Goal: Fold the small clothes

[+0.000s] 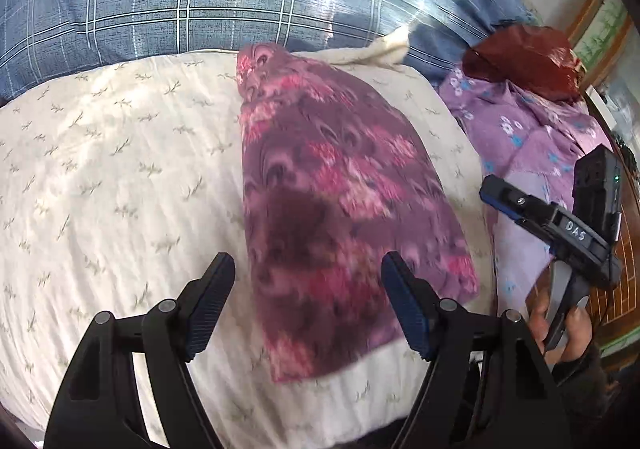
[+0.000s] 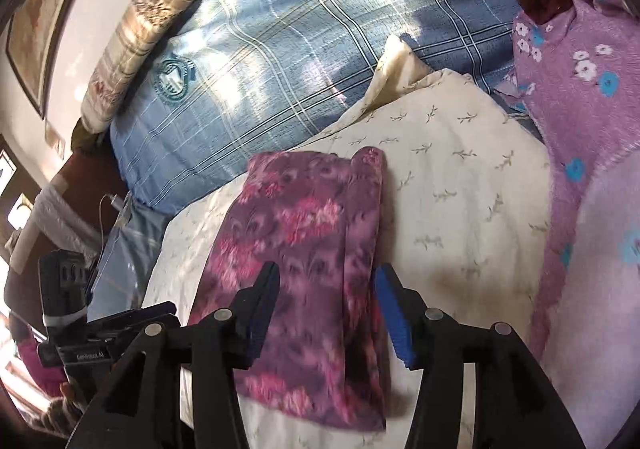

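Both tools (image 1: 308, 305) (image 2: 326, 313) parted above garment (image 2: 304, 249).

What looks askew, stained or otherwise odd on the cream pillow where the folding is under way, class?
The purple patterned garment lies folded on the cream leaf-print pillow, its right edge doubled into a narrow uneven strip. A brownish patch marks the pillow beside it. A white corner of cloth sticks up behind the pillow. Nothing appears spilled or torn.
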The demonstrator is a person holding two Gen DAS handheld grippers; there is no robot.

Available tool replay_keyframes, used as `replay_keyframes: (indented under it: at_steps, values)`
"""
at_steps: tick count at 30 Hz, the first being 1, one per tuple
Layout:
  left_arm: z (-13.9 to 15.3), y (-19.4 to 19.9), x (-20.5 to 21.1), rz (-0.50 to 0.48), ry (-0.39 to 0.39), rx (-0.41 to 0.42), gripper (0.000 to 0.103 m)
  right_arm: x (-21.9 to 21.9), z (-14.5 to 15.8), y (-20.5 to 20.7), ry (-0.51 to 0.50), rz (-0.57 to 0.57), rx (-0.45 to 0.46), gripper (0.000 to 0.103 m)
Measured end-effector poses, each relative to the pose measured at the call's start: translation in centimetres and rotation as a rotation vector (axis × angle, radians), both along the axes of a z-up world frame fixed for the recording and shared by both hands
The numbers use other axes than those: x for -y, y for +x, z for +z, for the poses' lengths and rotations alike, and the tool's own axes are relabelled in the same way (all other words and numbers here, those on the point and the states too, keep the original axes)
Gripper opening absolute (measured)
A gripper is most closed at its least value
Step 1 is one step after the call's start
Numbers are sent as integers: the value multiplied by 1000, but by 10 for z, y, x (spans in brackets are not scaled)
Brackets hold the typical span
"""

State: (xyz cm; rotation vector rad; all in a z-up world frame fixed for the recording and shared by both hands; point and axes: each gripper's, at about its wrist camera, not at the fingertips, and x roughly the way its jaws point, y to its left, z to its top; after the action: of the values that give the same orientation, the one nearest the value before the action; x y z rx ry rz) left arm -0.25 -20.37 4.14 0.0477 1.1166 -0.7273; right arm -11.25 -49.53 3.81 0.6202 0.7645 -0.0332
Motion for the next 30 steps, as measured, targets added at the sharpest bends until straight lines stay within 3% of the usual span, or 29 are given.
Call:
replay_keyframes:
  at_steps: [10,14,17,18,21,23,26,28,30]
  values:
    - [-33,40,31,46,59,-55,76,3,-47,65,2,1,-140,53]
    - [-31,44,35,43,65,-36,76,-3,-43,76,-13,36,-115,53]
    - [-32,50,39,42,71,-29,76,-7,-32,80,-50,66,-73,35]
    - [-35,54,43,41,71,-33,76,-10,-30,83,-85,72,-81,13]
    - [-53,74,49,63,70,-104,78,-8,-37,93,-140,73,-119,8]
    - [-68,89,44,89,21,-244,78,2,-54,101,-112,72,-191,12]
    - [-53,96,29,93,-75,-259,78,22,-48,95,18,40,-131,26]
    - [-42,107,20,116,-122,-249,78,37,-38,94,87,3,-67,61]
    - [-40,124,18,158,-140,-273,80,43,-38,104,104,-15,-68,73]
